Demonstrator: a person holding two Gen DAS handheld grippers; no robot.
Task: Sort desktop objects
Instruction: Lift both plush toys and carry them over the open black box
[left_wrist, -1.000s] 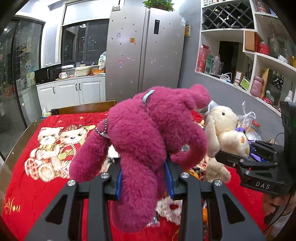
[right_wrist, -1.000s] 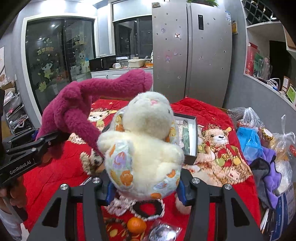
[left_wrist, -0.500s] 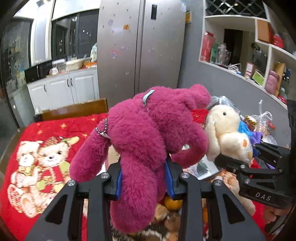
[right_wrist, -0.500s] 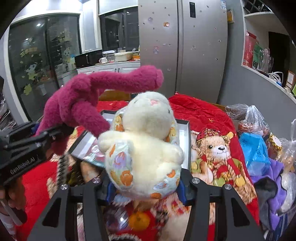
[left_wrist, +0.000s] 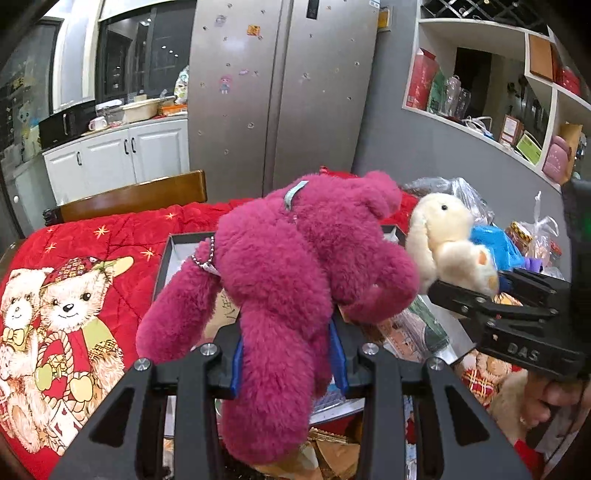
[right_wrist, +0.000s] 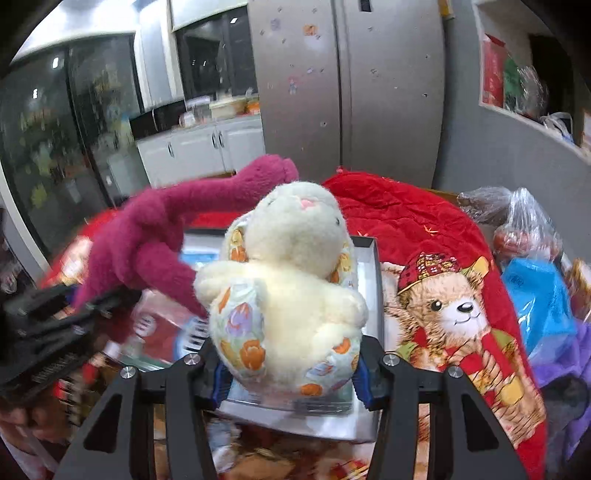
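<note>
Through the left wrist view I see my left gripper clamped on the magenta plush toy, its blue pads pressed into the fur of one hanging limb. The toy hangs above the open black box, which lies on the red bear-print blanket covering the worktop. To the right of the box, my right gripper holds the cream plush rabbit, with plastic bags behind it.

Through the right wrist view, my right gripper is closed around the cream plush rabbit's flowered lower body, directly over the box. The magenta toy stretches over the box's left part, held by the left gripper, which is blurred. The blanket spreads to the right of the box, with bags beyond it.
</note>
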